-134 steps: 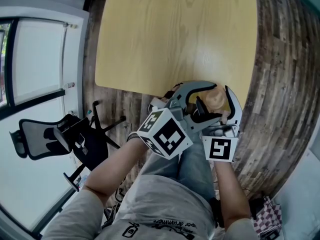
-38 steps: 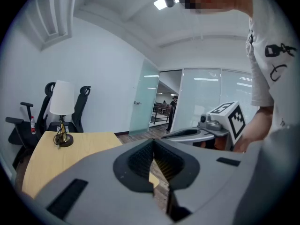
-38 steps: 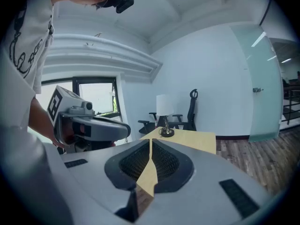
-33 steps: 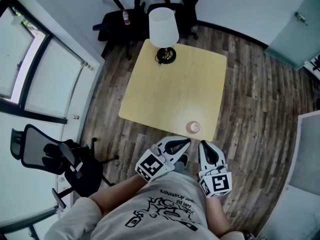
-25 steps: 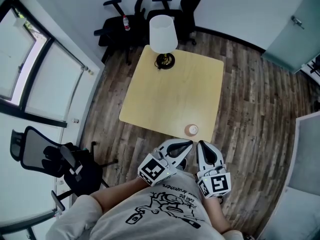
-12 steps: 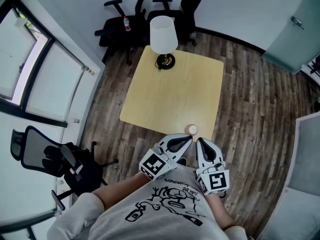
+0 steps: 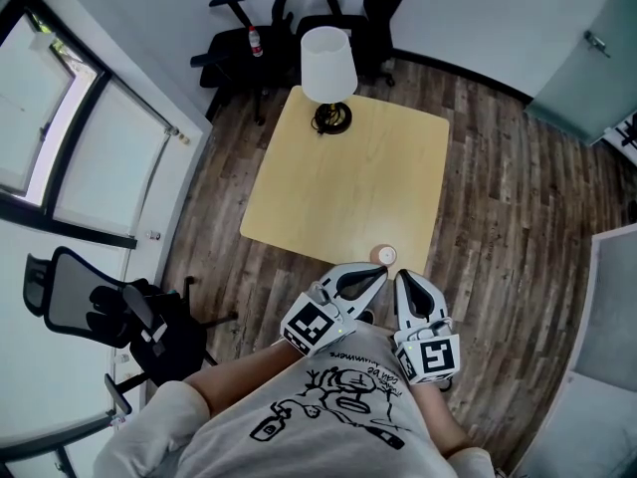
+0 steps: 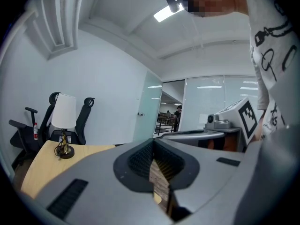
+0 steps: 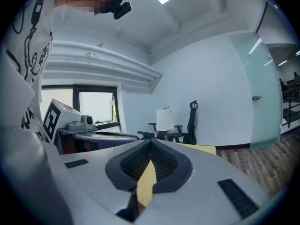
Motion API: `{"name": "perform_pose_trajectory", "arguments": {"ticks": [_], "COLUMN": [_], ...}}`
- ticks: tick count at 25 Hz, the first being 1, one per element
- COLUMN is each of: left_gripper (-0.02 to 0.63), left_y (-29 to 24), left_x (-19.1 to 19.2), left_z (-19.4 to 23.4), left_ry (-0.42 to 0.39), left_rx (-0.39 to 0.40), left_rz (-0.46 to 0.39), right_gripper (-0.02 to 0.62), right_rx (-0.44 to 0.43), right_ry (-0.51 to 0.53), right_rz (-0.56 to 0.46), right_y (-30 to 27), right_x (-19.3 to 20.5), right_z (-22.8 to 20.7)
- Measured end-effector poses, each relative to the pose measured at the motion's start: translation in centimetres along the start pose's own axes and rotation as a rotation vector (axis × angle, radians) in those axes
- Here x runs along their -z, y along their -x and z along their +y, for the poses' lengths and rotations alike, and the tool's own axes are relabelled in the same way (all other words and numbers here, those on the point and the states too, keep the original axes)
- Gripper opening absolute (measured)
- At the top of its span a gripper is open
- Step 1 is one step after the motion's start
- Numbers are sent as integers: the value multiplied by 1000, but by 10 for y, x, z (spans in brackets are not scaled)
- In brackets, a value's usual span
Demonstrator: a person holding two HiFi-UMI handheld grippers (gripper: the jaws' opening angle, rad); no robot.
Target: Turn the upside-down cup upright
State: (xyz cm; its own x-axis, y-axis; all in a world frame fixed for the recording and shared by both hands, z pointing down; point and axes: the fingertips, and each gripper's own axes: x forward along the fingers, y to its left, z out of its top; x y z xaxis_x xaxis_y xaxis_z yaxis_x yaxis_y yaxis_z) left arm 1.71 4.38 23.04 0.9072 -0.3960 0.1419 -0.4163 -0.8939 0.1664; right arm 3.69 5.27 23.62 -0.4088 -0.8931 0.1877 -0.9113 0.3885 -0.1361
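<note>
Left hand-held gripper (image 7: 374, 274) closed, right hand-held gripper (image 7: 406, 280) closed, cup (image 7: 384, 256) near

Light wooden table (image 7: 338, 187), lamp (image 7: 328, 68) at far corner, cup (image 7: 383, 256) at near edge

A square pale-wood table (image 7: 338, 187) stands on a dark plank floor (image 7: 498, 207), with a white-shaded lamp (image 7: 328, 53) near its far edge. Black office chairs (image 7: 234, 33) cluster beyond it on the far side, one carrying a small bottle (image 7: 257, 40). Another black chair (image 7: 109, 312) sits near on the left, beside the window (image 7: 60, 137).
</note>
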Motion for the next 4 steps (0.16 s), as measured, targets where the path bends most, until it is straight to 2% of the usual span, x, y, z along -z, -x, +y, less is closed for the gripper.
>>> {"name": "perform_pose_trajectory", "arguments": {"ticks": [4], "left_gripper": [9], "left_y": [0], "left_x": [2], "left_z": [3], "left_ry": [6], "left_rx": [-5], "left_rz": [10], "right_gripper": [23], "right_rx": [-1], "right_ry": [-6], "right_rz": [2], "right_y": [-2], "right_x": [1], "right_z": [0]}}
